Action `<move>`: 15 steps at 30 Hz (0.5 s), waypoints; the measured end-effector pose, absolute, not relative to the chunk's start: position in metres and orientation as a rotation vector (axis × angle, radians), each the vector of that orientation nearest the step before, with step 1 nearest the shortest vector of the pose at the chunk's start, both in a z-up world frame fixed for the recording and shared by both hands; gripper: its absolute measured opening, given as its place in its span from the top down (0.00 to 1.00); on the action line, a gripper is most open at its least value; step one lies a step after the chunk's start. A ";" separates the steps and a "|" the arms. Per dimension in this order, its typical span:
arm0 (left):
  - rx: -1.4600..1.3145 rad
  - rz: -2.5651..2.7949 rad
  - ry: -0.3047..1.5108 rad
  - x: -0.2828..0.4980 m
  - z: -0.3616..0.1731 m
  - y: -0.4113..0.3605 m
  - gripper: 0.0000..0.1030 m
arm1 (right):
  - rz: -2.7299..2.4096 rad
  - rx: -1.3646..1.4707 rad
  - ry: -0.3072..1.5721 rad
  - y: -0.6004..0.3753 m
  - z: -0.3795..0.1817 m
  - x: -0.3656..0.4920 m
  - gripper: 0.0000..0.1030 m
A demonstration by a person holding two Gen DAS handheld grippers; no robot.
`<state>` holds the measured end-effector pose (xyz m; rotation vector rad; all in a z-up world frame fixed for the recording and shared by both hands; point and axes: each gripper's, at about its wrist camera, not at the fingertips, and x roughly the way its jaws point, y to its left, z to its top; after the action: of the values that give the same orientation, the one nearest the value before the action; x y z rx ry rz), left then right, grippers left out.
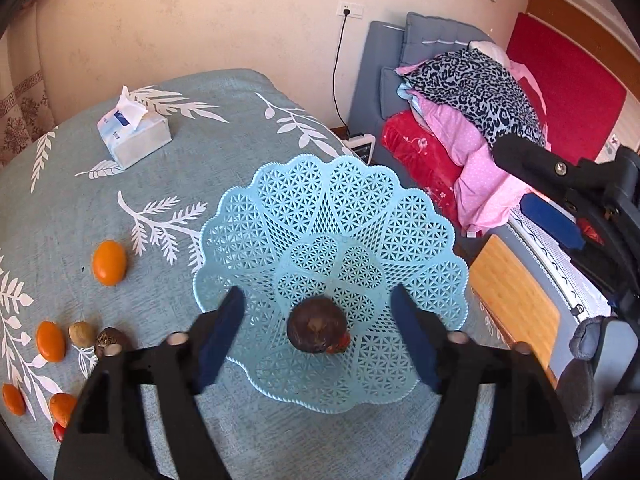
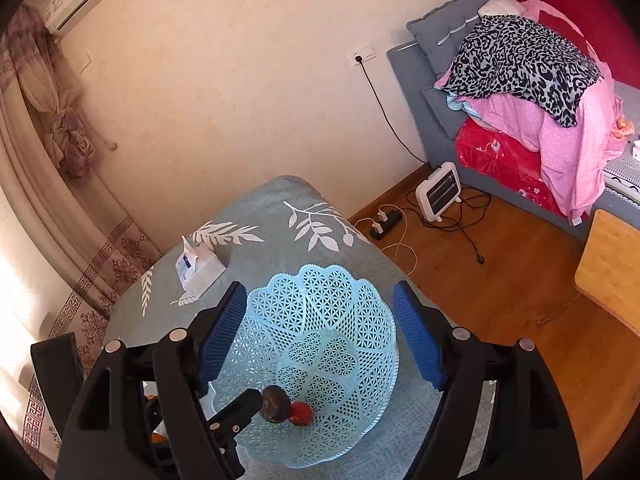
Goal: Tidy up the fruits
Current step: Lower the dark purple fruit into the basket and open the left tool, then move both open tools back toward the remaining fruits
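A light blue lattice basket (image 1: 352,208) (image 2: 340,304) sits on the teal leaf-print tablecloth. Inside lie a dark brown round fruit (image 1: 317,325) (image 2: 276,403) and a small red fruit (image 1: 339,345) (image 2: 301,413) beside it. My left gripper (image 1: 318,336) is open, its blue pads on either side of the brown fruit, just above the basket. My right gripper (image 2: 320,340) is open and empty, higher above the basket. Several oranges (image 1: 109,262) and small brown fruits (image 1: 82,334) lie on the cloth to the left.
A tissue pack (image 1: 134,134) (image 2: 198,270) stands at the back of the table. The table edge drops to a wooden floor on the right, with a heater (image 2: 438,192), cables and a sofa piled with bedding (image 2: 520,92). A wooden stool (image 1: 516,292) is near.
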<state>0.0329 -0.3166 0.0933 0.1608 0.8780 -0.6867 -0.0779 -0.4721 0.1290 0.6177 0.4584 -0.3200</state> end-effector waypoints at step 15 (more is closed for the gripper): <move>0.146 -0.494 0.797 0.056 0.121 -0.235 0.10 | -0.233 0.560 0.431 -0.432 0.145 -0.078 0.19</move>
<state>0.0562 -0.2351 0.1214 0.1457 0.7972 -0.4936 -0.0785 -0.4318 0.1447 0.5601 0.4307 -0.2334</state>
